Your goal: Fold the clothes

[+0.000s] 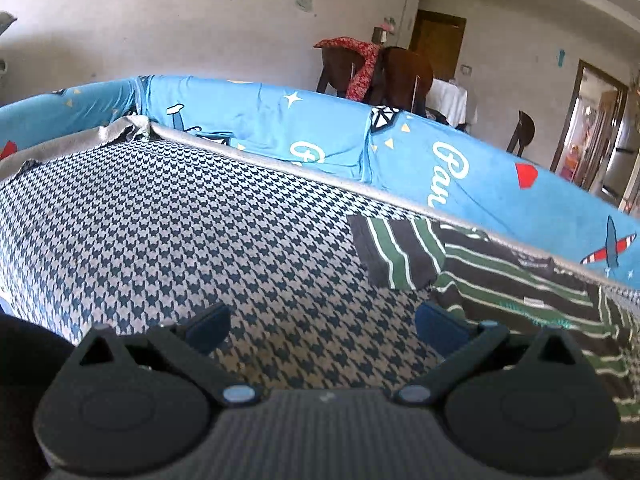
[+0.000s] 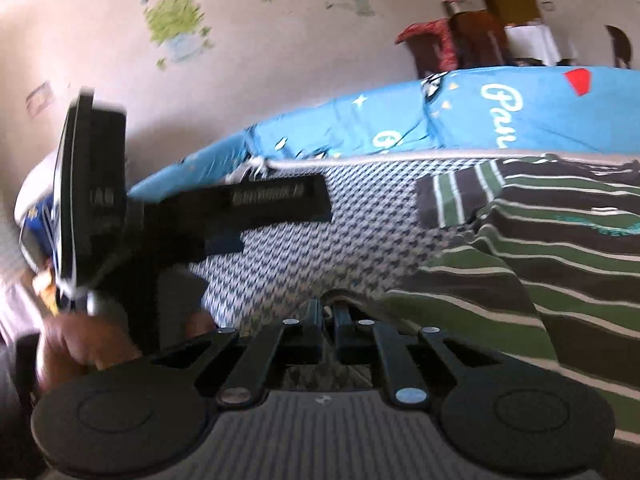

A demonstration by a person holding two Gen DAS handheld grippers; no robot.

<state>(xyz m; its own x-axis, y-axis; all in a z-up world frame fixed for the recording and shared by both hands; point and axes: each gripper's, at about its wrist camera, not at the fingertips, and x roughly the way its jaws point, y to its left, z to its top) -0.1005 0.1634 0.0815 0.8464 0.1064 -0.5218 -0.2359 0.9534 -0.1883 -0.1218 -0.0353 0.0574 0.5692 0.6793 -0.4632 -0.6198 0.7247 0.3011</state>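
1. white cursive lettering on the blue cover (image 1: pixel 460 168) starts "pau"; the rest is cut off by the edge below it.
2. further left on the same cover, more white script shows only a partial letter, not readable.
3. the striped shirt (image 1: pixel 520 292) carries a small label and teal lettering, too small to read.
4. the black device (image 2: pixel 272 196) bears a blurred, unreadable print.

A lived-in home: cartoon-print sofa cover (image 1: pixel 460 168), wall stickers (image 2: pixel 176 26), wooden door (image 1: pixel 438 40).
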